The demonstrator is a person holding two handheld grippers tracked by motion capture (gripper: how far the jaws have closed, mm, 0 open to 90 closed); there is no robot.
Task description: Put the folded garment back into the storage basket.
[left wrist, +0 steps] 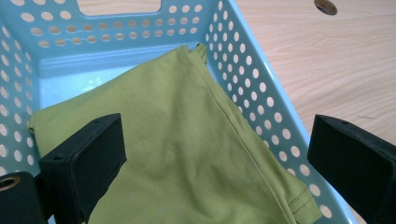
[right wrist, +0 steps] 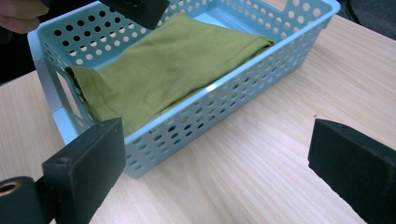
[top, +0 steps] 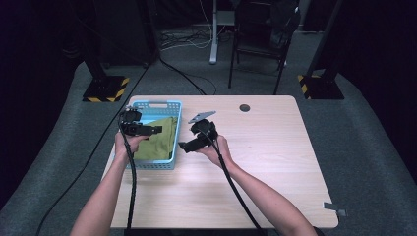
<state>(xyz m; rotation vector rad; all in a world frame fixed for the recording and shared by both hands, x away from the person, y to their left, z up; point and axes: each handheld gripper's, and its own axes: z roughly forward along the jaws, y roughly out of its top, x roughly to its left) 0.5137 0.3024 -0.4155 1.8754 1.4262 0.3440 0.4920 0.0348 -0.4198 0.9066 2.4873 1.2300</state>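
One folded green cloth (top: 158, 138) in one blue basket (top: 156, 104), both tools (top: 156, 129) (top: 183, 146) apart, empty.

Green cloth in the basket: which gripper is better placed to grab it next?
Probably left. The left gripper hangs open over the green cloth inside the basket; the right gripper is open outside it, above the table.

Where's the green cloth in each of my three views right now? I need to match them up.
High view: the green cloth lies folded in the blue basket, left of centre on the table.
Left gripper view: it covers the middle and lower part, between that gripper's open jaws.
Right gripper view: upper centre, inside the basket, beyond the jaws.
Shared landmark: the basket's perforated blue wall.
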